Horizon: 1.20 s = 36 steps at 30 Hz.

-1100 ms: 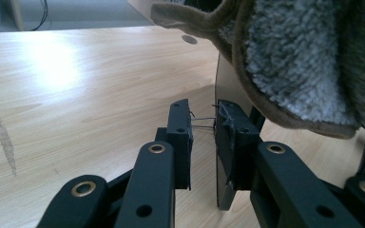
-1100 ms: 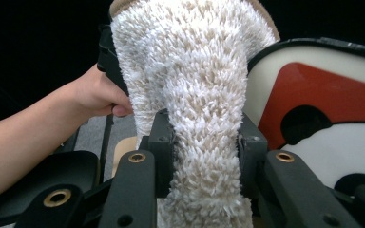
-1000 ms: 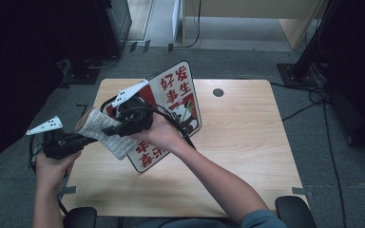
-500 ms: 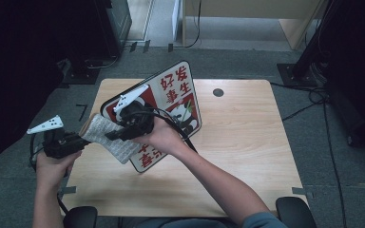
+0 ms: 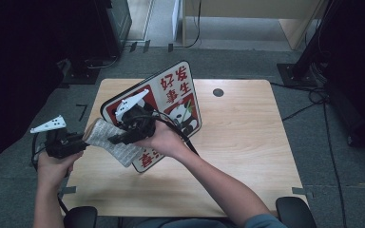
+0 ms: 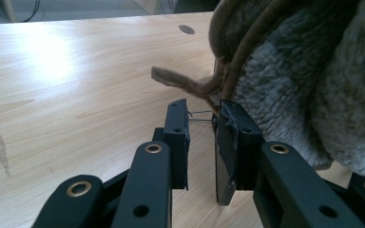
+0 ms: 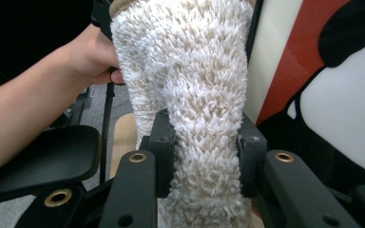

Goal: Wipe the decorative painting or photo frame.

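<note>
At the left, the left gripper stands slightly parted at the brown cuff of a fluffy white-and-beige sock, a thin thread crossing the gap; its jaws have just been opening and press on nothing. To its right, the right gripper is clamped on the sock's middle, holding it above the pale wooden desk, a red-and-white panda sign behind. The handover seems under way; next, the left gripper likely needs a fresh hold on the cuff
</note>
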Tool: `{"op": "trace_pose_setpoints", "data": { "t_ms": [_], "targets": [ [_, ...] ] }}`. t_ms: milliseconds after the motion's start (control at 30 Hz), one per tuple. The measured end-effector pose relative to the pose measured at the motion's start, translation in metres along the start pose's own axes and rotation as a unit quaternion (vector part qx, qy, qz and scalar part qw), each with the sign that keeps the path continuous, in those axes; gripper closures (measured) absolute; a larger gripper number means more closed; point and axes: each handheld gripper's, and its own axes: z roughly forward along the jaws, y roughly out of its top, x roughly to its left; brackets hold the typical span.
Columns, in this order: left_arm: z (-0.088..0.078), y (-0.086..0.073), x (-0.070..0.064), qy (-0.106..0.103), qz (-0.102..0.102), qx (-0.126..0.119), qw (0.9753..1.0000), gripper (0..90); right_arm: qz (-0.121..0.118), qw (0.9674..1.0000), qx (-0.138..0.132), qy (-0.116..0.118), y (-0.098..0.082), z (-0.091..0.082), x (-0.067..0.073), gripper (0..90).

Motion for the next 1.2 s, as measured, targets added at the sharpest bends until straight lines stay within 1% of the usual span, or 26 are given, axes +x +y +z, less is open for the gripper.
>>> {"op": "trace_pose_setpoints", "data": {
  "t_ms": [100, 233, 333, 567, 600, 667, 733, 933, 1200],
  "targets": [
    [-0.001, 0.000, 0.000, -0.002, -0.002, -0.005, 1.0000, 73.6, 0.002, 1.0000, 0.000, 0.002, -0.003, 0.001, -0.001, 68.1],
    [-0.001, 0.000, -0.001, -0.009, 0.001, 0.001, 1.0000, 73.5, 0.008, 1.0000, 0.000, 0.003, -0.006, 0.003, -0.001, 68.1],
    [0.000, 0.001, -0.001, -0.009, 0.001, 0.003, 1.0000, 73.7, 0.011, 0.9999, -0.001, 0.003, -0.008, 0.004, -0.001, 68.1],
    [-0.001, 0.001, -0.001, -0.009, 0.001, 0.002, 1.0000, 73.7, 0.011, 0.9999, -0.006, -0.002, -0.013, 0.006, 0.000, 68.0],
    [-0.001, 0.001, -0.001, -0.009, 0.002, 0.002, 1.0000, 73.7, 0.007, 1.0000, -0.003, -0.002, -0.015, 0.007, 0.000, 68.1],
    [-0.001, 0.000, -0.001, -0.008, 0.002, 0.003, 1.0000, 73.7, 0.010, 0.9999, 0.005, -0.003, -0.017, 0.009, 0.000, 68.1],
    [-0.002, 0.000, -0.001, -0.008, 0.002, 0.002, 1.0000, 73.6, 0.009, 0.9999, 0.008, -0.002, -0.019, 0.010, 0.000, 68.1],
    [-0.002, 0.000, -0.001, -0.007, 0.002, 0.002, 1.0000, 73.6, 0.014, 0.9999, 0.007, 0.000, -0.025, 0.012, -0.001, 68.0],
    [0.001, 0.001, -0.003, -0.010, 0.006, 0.004, 0.9999, 73.5, 0.022, 0.9997, 0.014, 0.002, -0.036, 0.017, -0.001, 68.1]
  ]
}}
